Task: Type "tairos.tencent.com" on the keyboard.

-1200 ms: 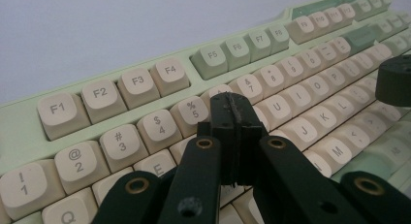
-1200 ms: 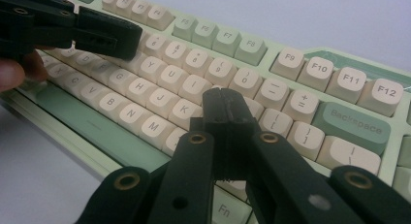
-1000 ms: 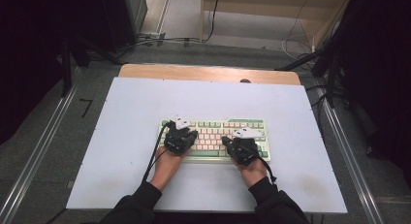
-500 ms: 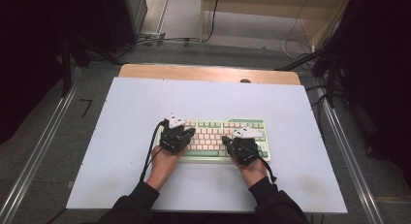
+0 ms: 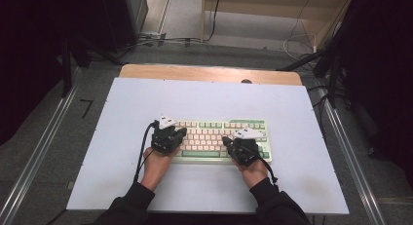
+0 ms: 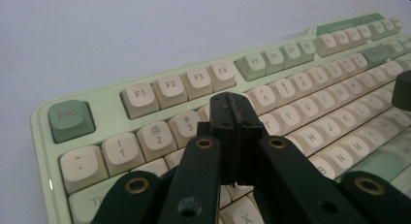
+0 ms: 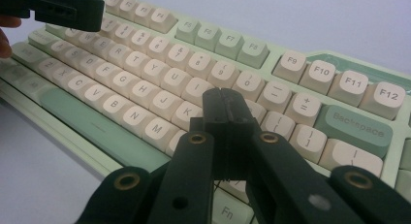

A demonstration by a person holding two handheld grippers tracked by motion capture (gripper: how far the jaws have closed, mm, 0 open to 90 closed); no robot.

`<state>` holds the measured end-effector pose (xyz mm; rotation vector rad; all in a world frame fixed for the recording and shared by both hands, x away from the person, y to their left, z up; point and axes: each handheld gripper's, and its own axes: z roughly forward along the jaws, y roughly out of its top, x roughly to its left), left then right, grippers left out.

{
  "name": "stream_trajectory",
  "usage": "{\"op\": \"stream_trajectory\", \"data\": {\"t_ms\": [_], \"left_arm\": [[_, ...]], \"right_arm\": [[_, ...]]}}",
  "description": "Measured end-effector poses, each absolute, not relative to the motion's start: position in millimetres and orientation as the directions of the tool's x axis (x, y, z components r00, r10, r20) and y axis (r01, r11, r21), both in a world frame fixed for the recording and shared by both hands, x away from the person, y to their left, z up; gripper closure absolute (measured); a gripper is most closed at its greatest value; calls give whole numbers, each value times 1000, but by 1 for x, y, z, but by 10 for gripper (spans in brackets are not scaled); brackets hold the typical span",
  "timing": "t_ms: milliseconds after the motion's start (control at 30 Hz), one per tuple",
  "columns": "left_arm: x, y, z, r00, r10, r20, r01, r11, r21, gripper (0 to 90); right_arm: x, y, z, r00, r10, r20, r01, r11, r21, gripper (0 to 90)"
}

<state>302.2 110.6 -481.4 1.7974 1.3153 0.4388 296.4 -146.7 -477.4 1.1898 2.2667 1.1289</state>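
The mechanical keyboard [image 5: 219, 140] is lying flat on the white bench [image 5: 122, 113], likely rigid and fairly heavy, with sprung keycaps best pressed straight down. The left gripper [image 6: 231, 118] and right gripper [image 7: 227, 107] are hovering over the keys, fingers pressed together, holding nothing.

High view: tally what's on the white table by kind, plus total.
Keyboards: 1, the green and cream keyboard
Tongs: 2, left tongs and right tongs, both over the keys, jaws pressed together
Hands: 2, left hand, right hand
Total: 5
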Motion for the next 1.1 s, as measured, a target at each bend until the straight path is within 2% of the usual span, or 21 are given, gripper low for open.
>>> {"op": "stream_trajectory", "data": {"t_ms": [867, 1100], "left_arm": [[306, 107, -491, 390, 903, -177, 637, -126, 760, 900], [304, 111, -484, 390, 899, -201, 618, -93, 781, 900]], "right_arm": [[296, -145, -478, -593, 803, 59, 534, 337, 776, 875], [296, -146, -477, -593, 803, 58, 531, 336, 778, 875]]}}
